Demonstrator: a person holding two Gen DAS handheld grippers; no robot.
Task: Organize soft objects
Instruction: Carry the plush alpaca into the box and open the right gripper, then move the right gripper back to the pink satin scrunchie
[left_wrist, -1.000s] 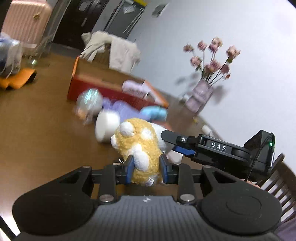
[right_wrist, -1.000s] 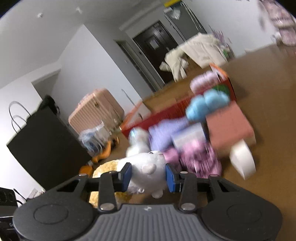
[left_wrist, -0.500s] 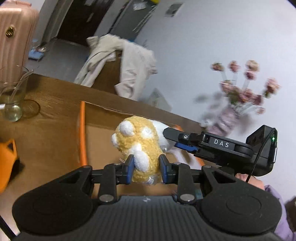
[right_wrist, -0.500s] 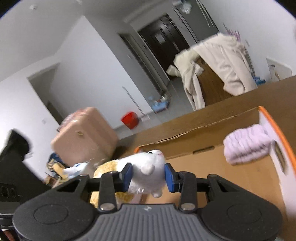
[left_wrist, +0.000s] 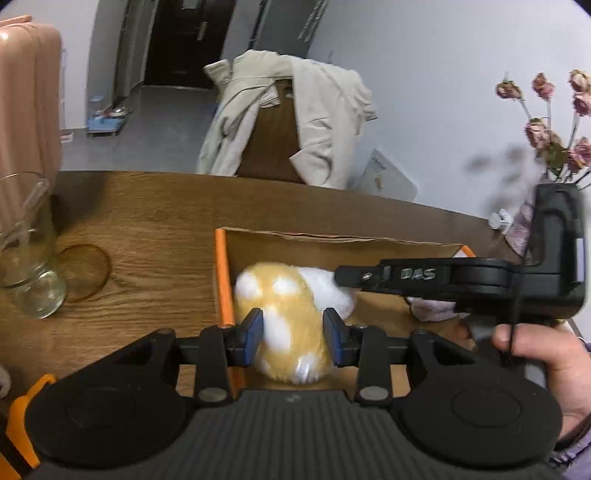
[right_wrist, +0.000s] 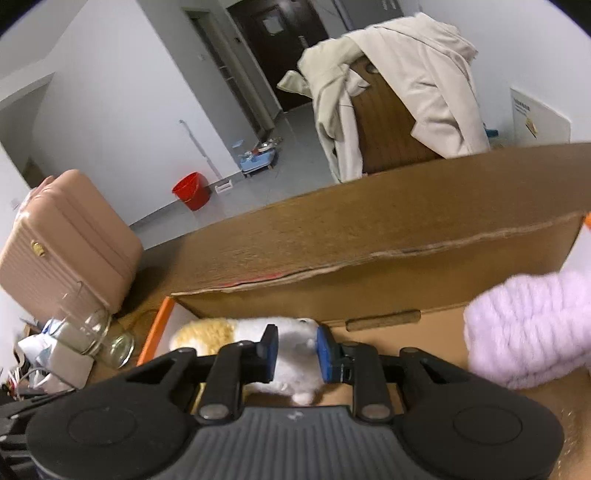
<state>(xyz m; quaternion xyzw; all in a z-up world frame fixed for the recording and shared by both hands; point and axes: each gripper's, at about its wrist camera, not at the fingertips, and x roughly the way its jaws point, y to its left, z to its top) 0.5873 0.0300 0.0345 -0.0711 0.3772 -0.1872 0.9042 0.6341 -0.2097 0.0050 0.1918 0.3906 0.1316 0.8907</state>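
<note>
A yellow and white plush toy (left_wrist: 284, 314) hangs between my two grippers inside the open cardboard box (left_wrist: 332, 238) with orange edges. My left gripper (left_wrist: 293, 332) is shut on its yellow end. My right gripper (right_wrist: 295, 349) is shut on its white end (right_wrist: 291, 354); the yellow end (right_wrist: 207, 332) shows to the left of it. The right gripper's body (left_wrist: 443, 280) reaches in from the right in the left wrist view. A fluffy lilac soft item (right_wrist: 528, 332) lies in the box at the right.
The box stands on a wooden table (left_wrist: 147, 229). A glass vase (left_wrist: 26, 254) stands left of the box. A chair draped with a beige coat (left_wrist: 288, 118) is behind the table. Dried flowers in a vase (left_wrist: 554, 147) stand at the right. A pink suitcase (right_wrist: 62, 243) stands beyond.
Both grippers carried the plush from the pile on the table over to the box and lowered it inside. Both stayed shut on it.
</note>
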